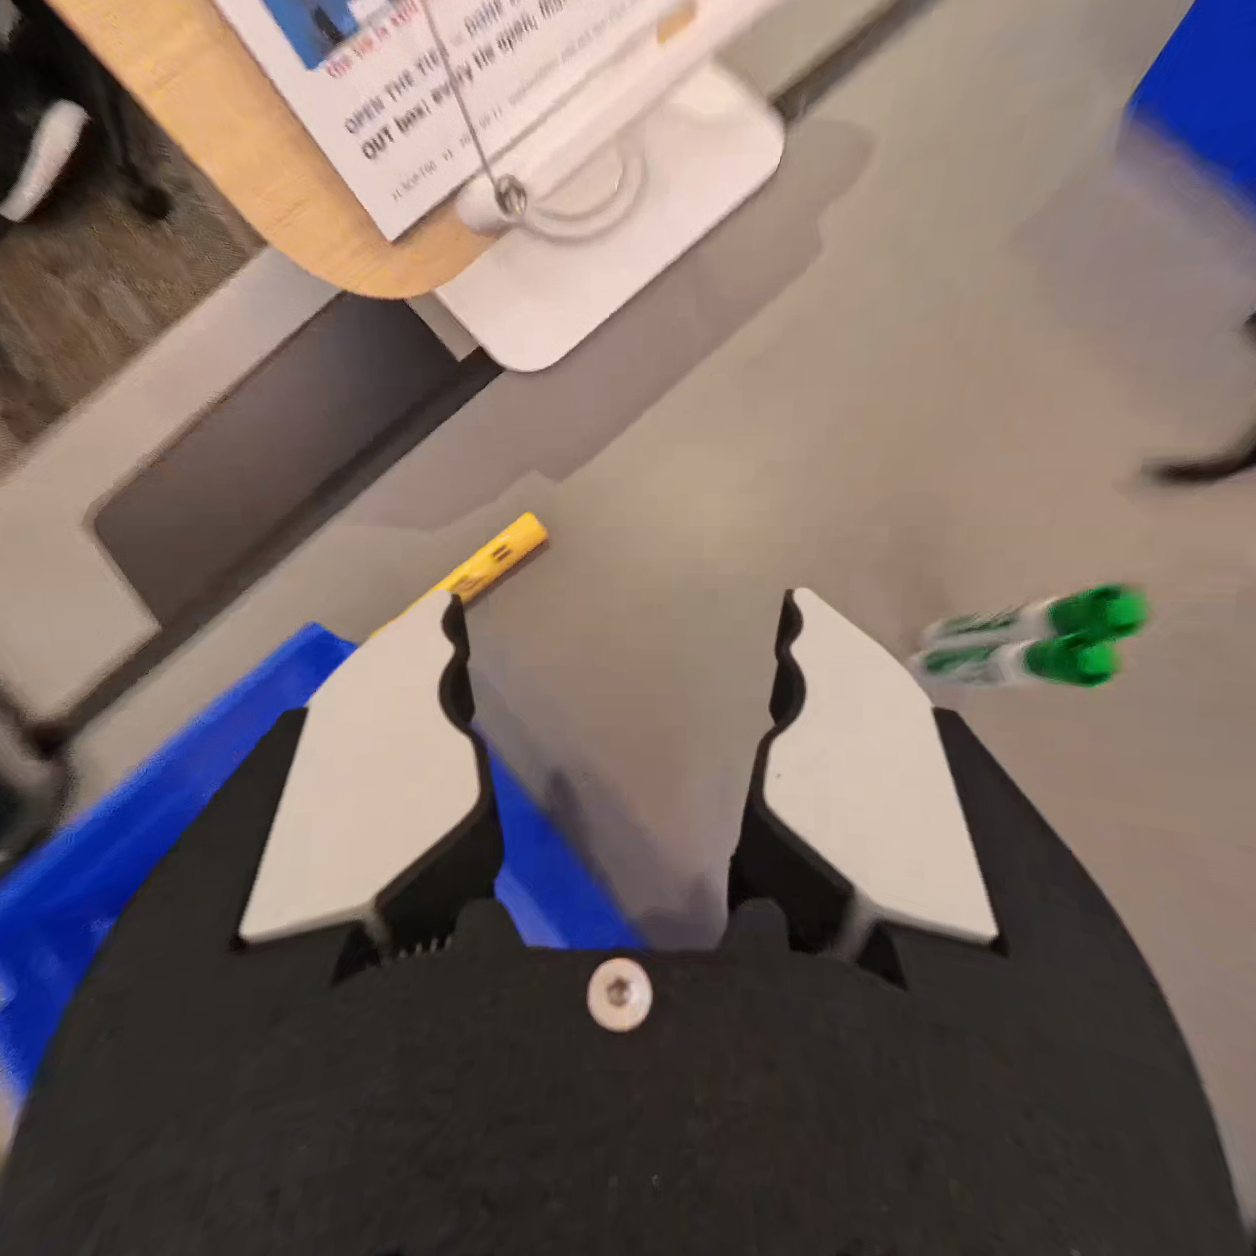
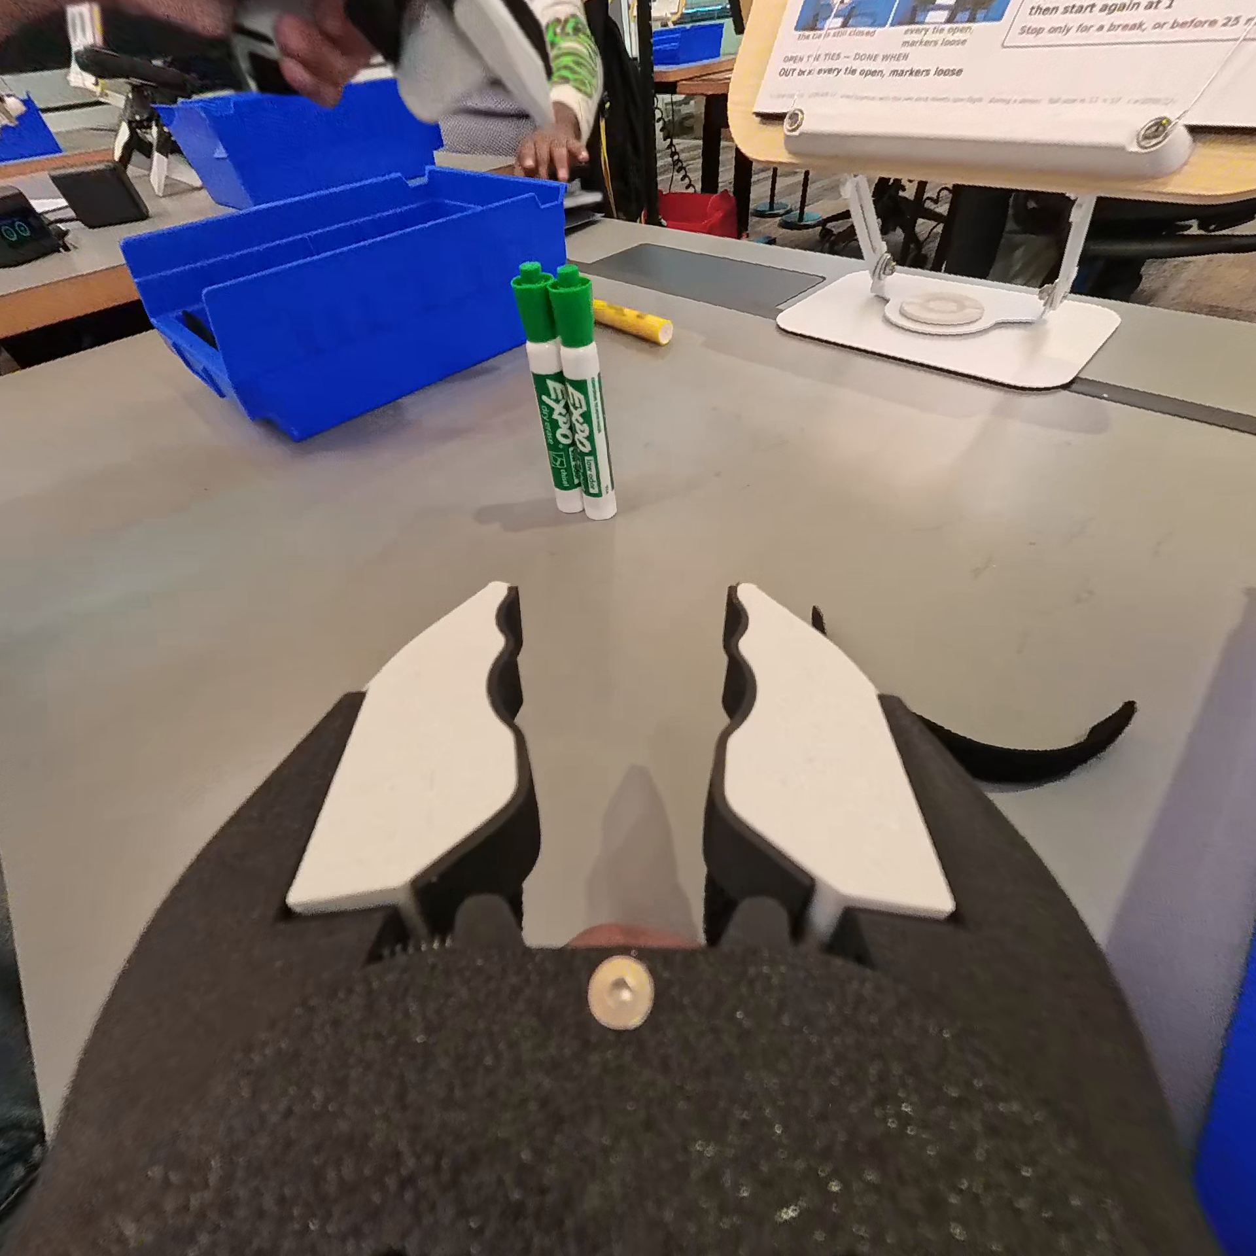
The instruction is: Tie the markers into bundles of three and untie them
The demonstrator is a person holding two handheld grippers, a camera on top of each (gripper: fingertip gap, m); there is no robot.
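Observation:
Two green markers (image 2: 573,394) lie side by side on the grey table, caps pointing away, ahead of my right gripper (image 2: 622,598), which is open and empty above the table. A yellow marker (image 2: 632,321) lies beyond them, next to the blue bin. A black strap tie (image 2: 1019,751) lies on the table just right of my right gripper. My left gripper (image 1: 622,601) is open and empty, above the bin's edge. In the left wrist view the yellow marker (image 1: 499,554) is ahead to the left and the green markers (image 1: 1040,642) are to the right, blurred.
A blue bin (image 2: 353,306) stands at left on the table; it also shows in the left wrist view (image 1: 170,815). A white stand (image 2: 951,326) holding an instruction sheet is at back right. A second blue bin (image 2: 299,136) and a person's hand are behind.

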